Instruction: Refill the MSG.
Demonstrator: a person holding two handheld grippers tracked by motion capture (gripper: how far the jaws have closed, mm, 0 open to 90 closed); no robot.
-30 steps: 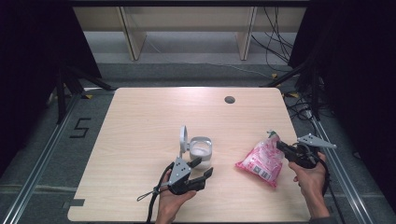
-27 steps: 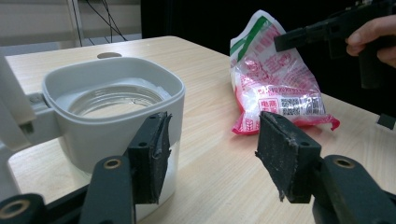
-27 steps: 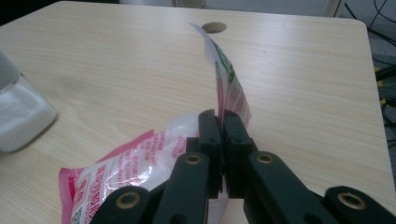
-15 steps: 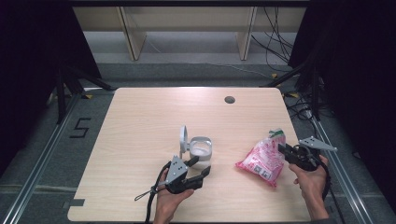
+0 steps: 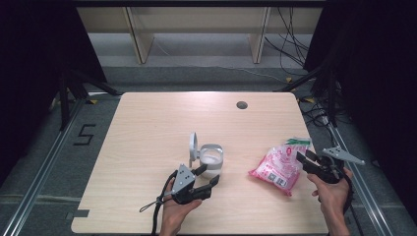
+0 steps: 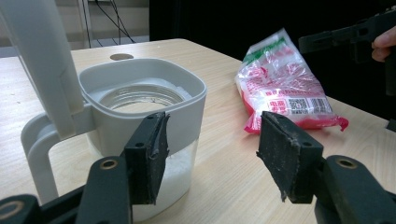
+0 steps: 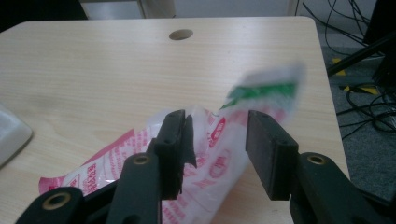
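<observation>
Bag point(image 7: 205, 154) — top edge blurred | right tool point(image 7: 215, 140) just opening, straddling it

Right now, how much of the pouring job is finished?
Done: the white container stands with its lid flipped up and white powder inside. In hand: nothing is gripped; the right tool has just been opening its jaws, and the pink bag lies on the table between them, unpinched. The left tool is open beside the container. Left: probably lifting the bag again.
</observation>
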